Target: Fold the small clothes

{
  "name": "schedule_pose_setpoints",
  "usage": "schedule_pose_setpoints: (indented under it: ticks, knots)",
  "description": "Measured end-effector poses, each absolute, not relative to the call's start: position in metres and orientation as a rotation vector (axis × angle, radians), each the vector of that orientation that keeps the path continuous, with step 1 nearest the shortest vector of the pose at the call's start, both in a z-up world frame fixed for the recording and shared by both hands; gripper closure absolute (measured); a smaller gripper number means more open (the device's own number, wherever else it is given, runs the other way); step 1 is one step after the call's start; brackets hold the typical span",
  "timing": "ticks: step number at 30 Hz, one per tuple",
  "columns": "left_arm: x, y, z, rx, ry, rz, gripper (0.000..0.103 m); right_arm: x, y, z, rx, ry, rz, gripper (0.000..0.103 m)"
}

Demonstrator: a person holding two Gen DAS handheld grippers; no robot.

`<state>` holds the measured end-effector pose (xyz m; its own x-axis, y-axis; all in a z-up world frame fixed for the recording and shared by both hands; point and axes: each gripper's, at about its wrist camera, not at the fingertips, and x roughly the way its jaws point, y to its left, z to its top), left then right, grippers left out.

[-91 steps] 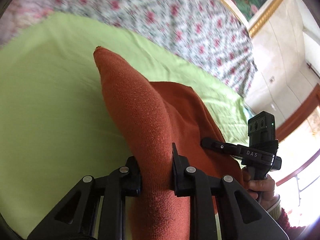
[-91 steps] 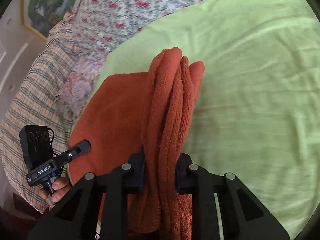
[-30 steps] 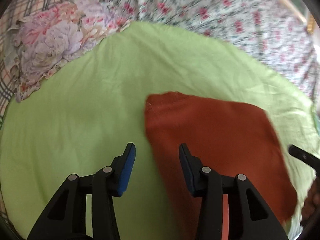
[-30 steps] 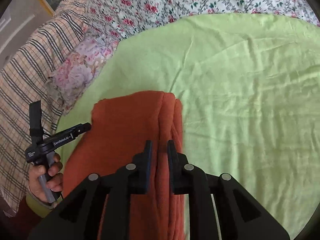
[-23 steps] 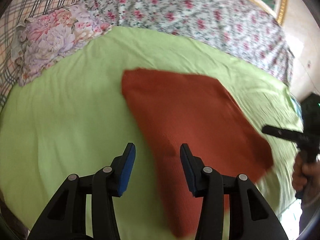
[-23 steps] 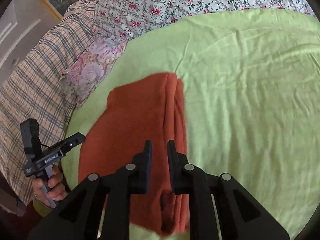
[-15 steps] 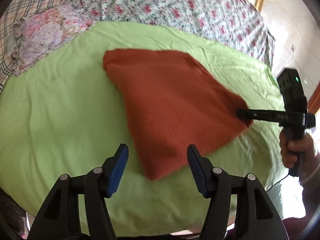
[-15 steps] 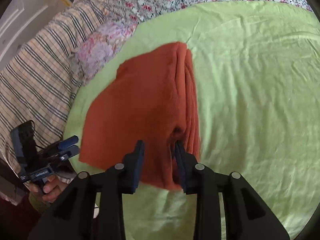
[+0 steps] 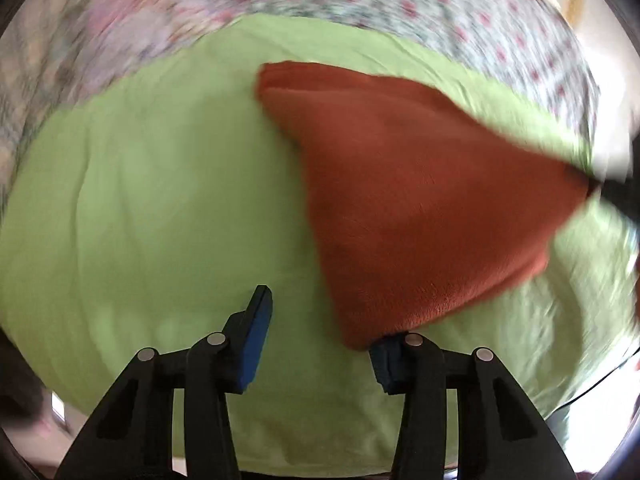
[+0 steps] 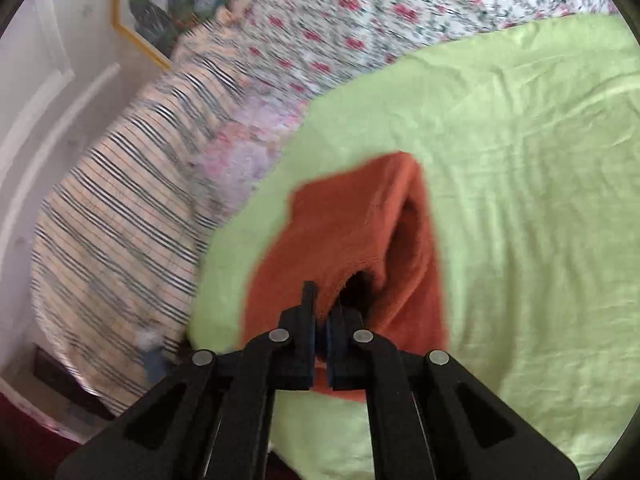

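A folded rust-orange knit garment (image 9: 420, 200) lies on the light green sheet (image 9: 140, 200). In the left wrist view my left gripper (image 9: 320, 320) is open, its blue pads wide apart; the garment's near corner hangs over the right finger, with nothing between the pads. In the right wrist view my right gripper (image 10: 324, 312) is shut on the near top layer of the orange garment (image 10: 352, 224), lifting it so a dark opening shows between the layers.
The green sheet (image 10: 520, 200) covers a bed with a floral cover (image 10: 360, 20) behind, a floral pillow (image 10: 248, 144) and a striped plaid blanket (image 10: 120, 208) at the left. A framed picture (image 10: 168, 4) hangs on the wall. Both views are blurred.
Both grippers let go of the garment and pulled back as it was laid flat. My left stays open. My right has closed again on the garment's near edge and lifts it.
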<state>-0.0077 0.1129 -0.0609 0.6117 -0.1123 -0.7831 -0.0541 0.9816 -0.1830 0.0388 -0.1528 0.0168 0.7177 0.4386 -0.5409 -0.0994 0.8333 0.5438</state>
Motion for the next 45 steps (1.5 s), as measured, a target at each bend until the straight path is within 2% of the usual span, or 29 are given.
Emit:
schedule_pose_setpoints:
  ticks: [3,5,9,14,19,21,23,32,34,39,42,45]
  knots:
    - [-0.014,0.117,-0.064,-0.262,0.936,-0.003,0.073,0.038,-0.148,-0.010,0.404,0.801,0.221,0.099]
    - [-0.016,0.113,-0.069,-0.266,0.962,0.014,0.078,0.038,-0.144,-0.030,0.350,0.851,0.186,0.099]
    - [-0.022,0.108,-0.070,-0.240,0.969,0.032,0.078,0.038,-0.141,-0.065,0.314,0.920,0.153,0.099]
    - [-0.031,0.113,-0.059,-0.224,0.981,-0.070,0.079,0.043,-0.149,-0.065,0.340,0.936,0.173,0.099]
    - [-0.049,0.120,-0.019,-0.214,0.867,-0.227,0.081,0.032,-0.162,-0.047,0.407,0.921,0.188,0.087]
    - [-0.043,0.118,-0.005,-0.208,0.820,-0.257,0.080,0.038,-0.168,-0.035,0.436,0.881,0.192,0.078]
    - [-0.031,0.113,0.002,-0.199,0.794,-0.281,0.080,0.053,-0.172,-0.026,0.453,0.848,0.189,0.075]
    - [0.013,0.086,-0.036,-0.151,0.877,-0.342,0.078,0.156,-0.172,-0.031,0.479,0.832,0.196,0.075]
    - [0.014,0.085,-0.044,-0.155,0.903,-0.346,0.078,0.169,-0.168,-0.036,0.472,0.861,0.217,0.093]
    - [0.018,0.077,-0.065,-0.124,0.960,-0.329,0.081,0.164,-0.170,-0.015,0.394,0.790,0.179,0.093]
    - [0.016,0.072,-0.068,-0.110,0.942,-0.304,0.081,0.176,-0.168,-0.046,0.335,0.865,0.111,0.094]
    - [0.017,0.072,-0.067,-0.135,0.949,-0.302,0.082,0.172,-0.170,-0.053,0.358,0.840,0.101,0.093]
